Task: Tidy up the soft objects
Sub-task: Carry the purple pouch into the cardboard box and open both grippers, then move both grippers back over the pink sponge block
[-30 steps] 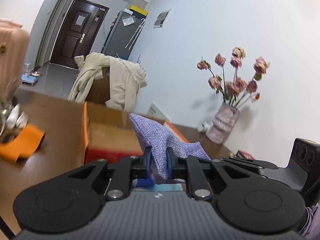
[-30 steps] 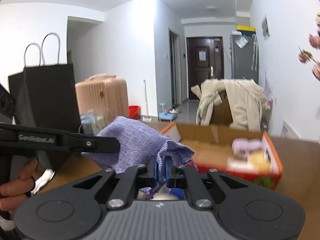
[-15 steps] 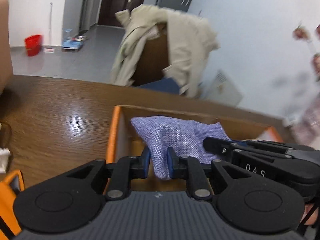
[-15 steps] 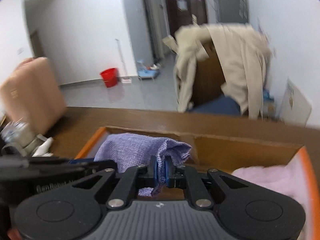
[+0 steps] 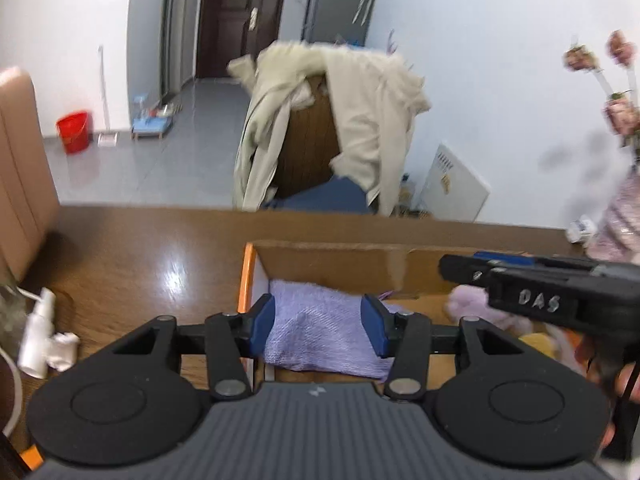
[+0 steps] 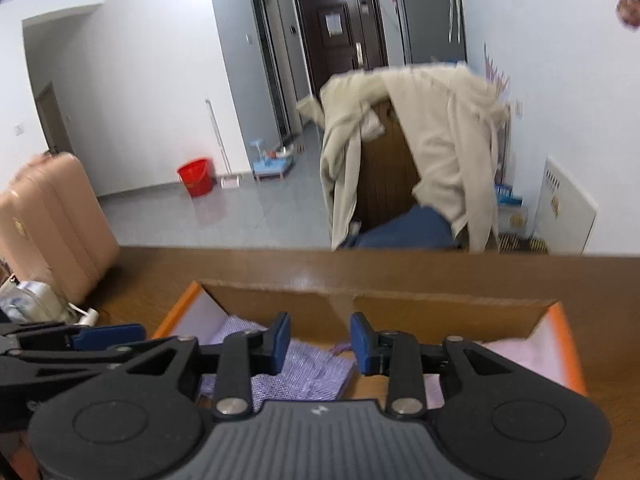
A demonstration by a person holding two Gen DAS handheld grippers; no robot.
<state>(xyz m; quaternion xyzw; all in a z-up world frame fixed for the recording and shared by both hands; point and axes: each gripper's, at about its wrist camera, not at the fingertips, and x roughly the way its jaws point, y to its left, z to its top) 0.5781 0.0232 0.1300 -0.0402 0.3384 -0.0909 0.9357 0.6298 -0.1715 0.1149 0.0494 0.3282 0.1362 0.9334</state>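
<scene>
A purple woven cloth [image 5: 324, 332] lies inside an orange cardboard box [image 5: 248, 276] on the brown table; it also shows in the right wrist view [image 6: 304, 376], in the box [image 6: 440, 300]. My left gripper [image 5: 319, 326] is open just above the cloth, blue pads apart on either side of it. My right gripper [image 6: 320, 344] is open above the box, to the right of the cloth; it shows in the left wrist view [image 5: 540, 292]. A pink soft item [image 5: 476, 308] and a yellow one [image 5: 540, 340] lie in the box's right part.
A white spray bottle [image 5: 36, 340] and crumpled tissue [image 5: 64, 350] lie on the table [image 5: 140, 260] at left. A pink suitcase [image 6: 52, 220] stands left. A chair draped with a beige coat [image 5: 340, 120] stands behind the table. A flower vase [image 5: 616, 224] stands at right.
Both grippers came down over the box, opened and let go of the purple cloth, which now lies in the box's left part.
</scene>
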